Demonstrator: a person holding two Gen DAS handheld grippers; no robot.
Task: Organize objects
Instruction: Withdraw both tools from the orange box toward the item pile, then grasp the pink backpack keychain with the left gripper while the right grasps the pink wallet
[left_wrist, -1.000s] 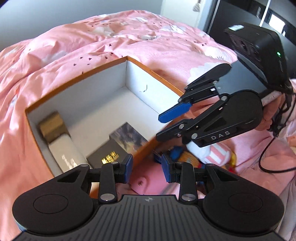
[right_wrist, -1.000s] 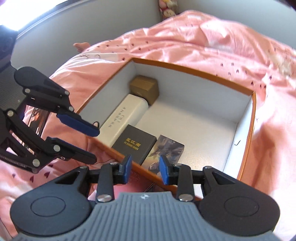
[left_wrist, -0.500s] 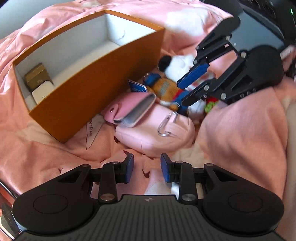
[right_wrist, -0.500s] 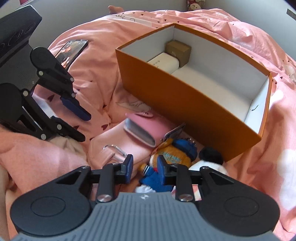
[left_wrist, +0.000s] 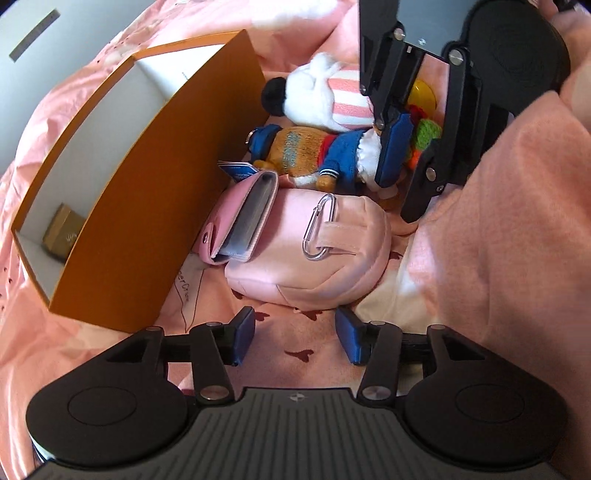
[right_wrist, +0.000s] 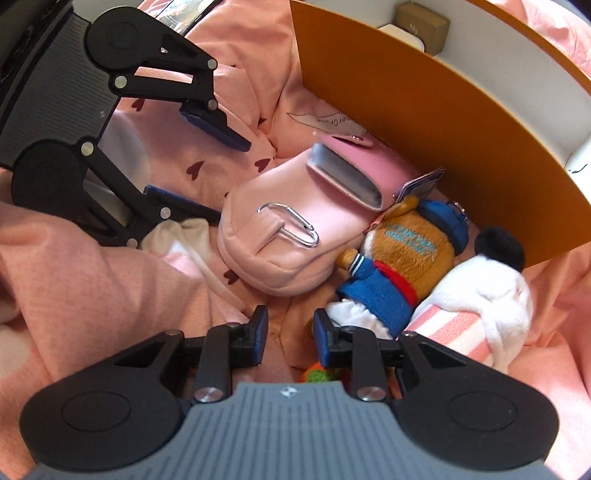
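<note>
Both tongs dropped toward padded pink pouch (left_wrist: 310, 254), plush bear (right_wrist: 402, 258).

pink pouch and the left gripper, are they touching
Apart. The left wrist view shows bare bedsheet between the opening left gripper fingertips and the pink pouch, with nothing between the jaws.

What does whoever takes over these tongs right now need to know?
Left tongs: jaws opening, nothing between them, just short of the pink pouch.
Right tongs: narrow gap, empty, beside the bear plush.
On the bedspread outside the orange box: pouch, pink card wallet, bear, white plush.
Done: a brown box and a white box sit inside.
Left: box the rest.
</note>
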